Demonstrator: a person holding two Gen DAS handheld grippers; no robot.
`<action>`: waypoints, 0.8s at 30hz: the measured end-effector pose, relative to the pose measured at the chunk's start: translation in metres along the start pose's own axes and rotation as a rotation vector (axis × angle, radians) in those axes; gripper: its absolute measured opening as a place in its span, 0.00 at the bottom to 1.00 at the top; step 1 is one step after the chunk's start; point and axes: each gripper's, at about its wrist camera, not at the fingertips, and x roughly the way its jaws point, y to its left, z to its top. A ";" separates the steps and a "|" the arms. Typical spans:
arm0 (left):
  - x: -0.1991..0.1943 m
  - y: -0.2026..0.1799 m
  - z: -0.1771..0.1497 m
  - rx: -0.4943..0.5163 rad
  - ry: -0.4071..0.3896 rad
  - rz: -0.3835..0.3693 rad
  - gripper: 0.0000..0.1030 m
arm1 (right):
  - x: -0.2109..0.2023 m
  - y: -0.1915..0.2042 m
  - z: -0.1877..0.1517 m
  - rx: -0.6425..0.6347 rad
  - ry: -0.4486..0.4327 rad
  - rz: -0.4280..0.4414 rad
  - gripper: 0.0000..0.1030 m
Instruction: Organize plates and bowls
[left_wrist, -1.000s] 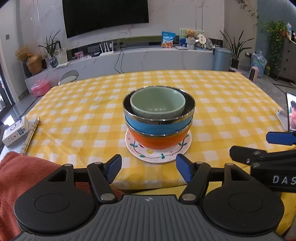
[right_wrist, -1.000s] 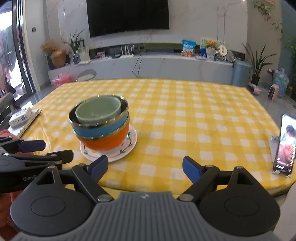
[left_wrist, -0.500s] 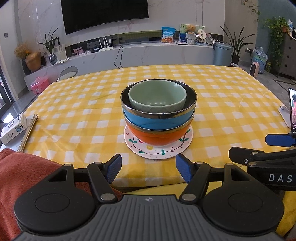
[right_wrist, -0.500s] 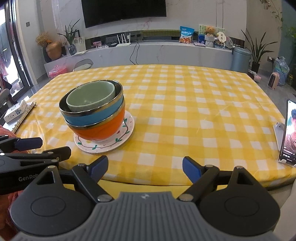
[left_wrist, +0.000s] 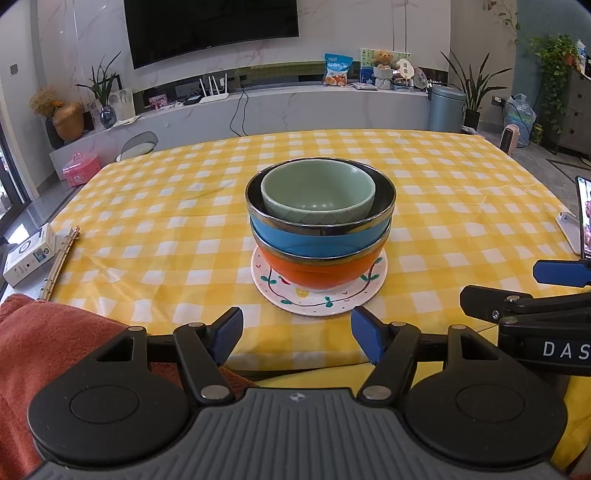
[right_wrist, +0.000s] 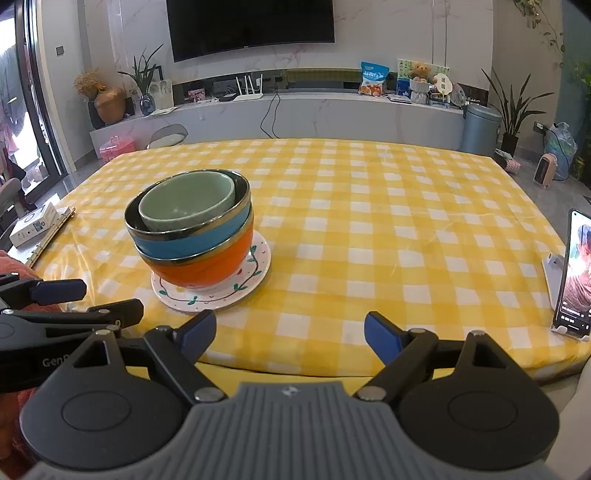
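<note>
Worktop (left_wrist: 443, 206) under yellow check cloth. Patterned plate (left_wrist: 325, 301) near your edge carries orange bowl (left_wrist: 321, 271), blue bowl (left_wrist: 314, 240), green bowl (left_wrist: 317, 192), nested. Your left claw (left_wrist: 297, 334) just short of plate, released, empty. Your right claw (right_wrist: 290, 338) right of plate, released, empty.

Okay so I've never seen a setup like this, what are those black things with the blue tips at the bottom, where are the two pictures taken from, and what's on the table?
They are hand-held grippers, one in each of a person's hands, each with a camera looking along its two fingers. One picture comes from the left gripper, the other from the right gripper. Both are open and hold nothing. On the yellow checked tablecloth a painted plate carries an orange bowl, a blue bowl in it, and a green bowl on top. A phone stands propped at the right edge, a white box at the left.
</note>
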 end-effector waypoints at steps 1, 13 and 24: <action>0.000 0.000 0.000 0.000 0.001 -0.001 0.76 | 0.000 0.000 0.000 0.001 0.000 0.000 0.83; 0.000 0.000 -0.001 0.001 0.001 0.000 0.76 | 0.001 0.001 -0.001 0.005 0.003 0.000 0.83; 0.000 -0.001 -0.001 0.004 0.005 -0.009 0.76 | 0.002 0.000 -0.001 0.010 0.009 0.002 0.83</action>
